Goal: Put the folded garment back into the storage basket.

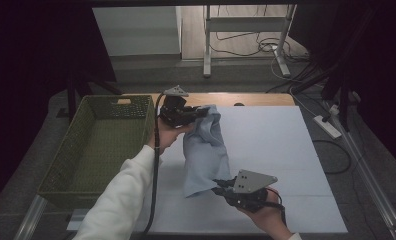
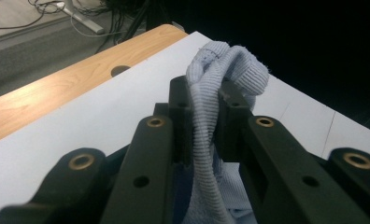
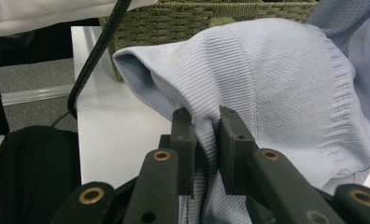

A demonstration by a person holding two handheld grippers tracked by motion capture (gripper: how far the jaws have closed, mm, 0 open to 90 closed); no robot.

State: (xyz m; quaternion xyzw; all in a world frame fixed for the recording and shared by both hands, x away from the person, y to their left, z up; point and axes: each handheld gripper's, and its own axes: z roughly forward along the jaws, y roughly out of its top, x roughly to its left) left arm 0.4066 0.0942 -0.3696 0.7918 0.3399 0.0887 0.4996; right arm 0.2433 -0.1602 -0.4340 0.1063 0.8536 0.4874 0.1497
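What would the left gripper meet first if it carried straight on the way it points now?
Apart from the blue cloth pinched in the left gripper, probably nothing: its line seems to pass above the white table, though depth is unclear.

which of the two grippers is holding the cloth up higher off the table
The left gripper, clamped on the light blue knit cloth beside the green woven basket; the right gripper grips its lower edge.

Green woven basket (image 1: 106, 137) left of white tabletop (image 1: 266, 145), power strip (image 1: 327, 126) on floor
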